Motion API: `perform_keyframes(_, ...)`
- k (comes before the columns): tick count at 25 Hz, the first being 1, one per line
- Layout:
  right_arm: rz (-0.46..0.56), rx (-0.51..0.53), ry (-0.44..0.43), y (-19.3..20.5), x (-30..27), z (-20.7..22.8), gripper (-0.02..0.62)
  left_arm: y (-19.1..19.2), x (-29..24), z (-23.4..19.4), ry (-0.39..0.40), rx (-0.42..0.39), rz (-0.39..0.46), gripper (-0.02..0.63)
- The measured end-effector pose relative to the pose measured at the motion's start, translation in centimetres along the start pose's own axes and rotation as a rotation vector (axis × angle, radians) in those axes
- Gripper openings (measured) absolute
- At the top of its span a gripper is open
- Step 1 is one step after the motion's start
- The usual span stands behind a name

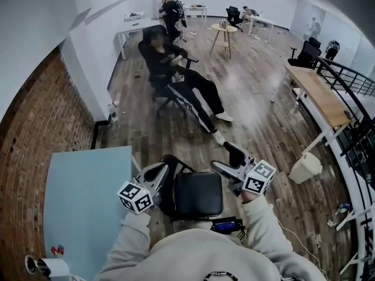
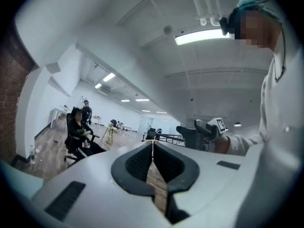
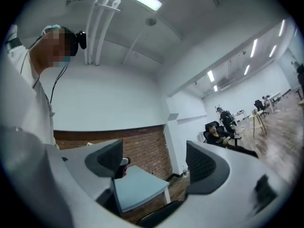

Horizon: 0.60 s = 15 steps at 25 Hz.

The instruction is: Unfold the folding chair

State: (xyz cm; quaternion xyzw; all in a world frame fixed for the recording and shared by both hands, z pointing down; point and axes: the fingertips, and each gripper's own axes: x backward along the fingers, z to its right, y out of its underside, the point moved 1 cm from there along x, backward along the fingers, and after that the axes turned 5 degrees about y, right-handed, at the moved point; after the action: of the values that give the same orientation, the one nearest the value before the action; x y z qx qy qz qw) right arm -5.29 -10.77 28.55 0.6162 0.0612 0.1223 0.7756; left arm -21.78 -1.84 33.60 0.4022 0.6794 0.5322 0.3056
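The black folding chair stands on the wood floor right below me, its square padded seat facing up, with its dark frame showing at the seat's left. Both grippers are held in the air above it, pointing level, touching nothing. My left gripper hangs over the chair's left side; in the left gripper view its jaws meet with nothing between them. My right gripper hovers past the seat's far right corner, its pads standing wide apart and empty. A dark curved edge of the chair shows low in the right gripper view.
A pale blue table stands to the left against a brick wall. A person sits in an office chair ahead, legs stretched toward me. A white bin, a wooden desk and a railing are at the right.
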Motion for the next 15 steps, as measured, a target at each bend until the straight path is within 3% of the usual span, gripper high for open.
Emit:
perform_keyframes(1,0.004,0.037,0.022,-0.3,-0.6,-1.1,0.419,-0.8,0.2,0.3,-0.009,-0.039,0.011,0.009)
perform_keyframes(2,0.002,0.078,0.047,-0.5,-1.0,-1.8,0.351,-1.5,0.3,0.4,-0.018,-0.069,0.023,0.008)
perform_keyframes(3,-0.001,0.115,0.072,-0.6,-1.4,-2.3,0.076,-2.1,0.2,0.3,-0.024,-0.086,0.033,0.008)
perform_keyframes(4,-0.012,0.144,0.093,-0.5,-1.8,-2.6,0.006,-2.6,0.1,0.1,-0.023,-0.092,0.042,0.008)
perform_keyframes(8,-0.099,0.225,0.132,0.6,-4.1,-4.0,0.006,-3.4,0.3,0.1,-0.013,-0.101,0.041,0.008)
perform_keyframes(15,-0.103,0.184,0.241,0.8,-2.0,-2.0,0.006,-4.0,-3.4,2.5,0.024,-0.190,0.029,0.008)
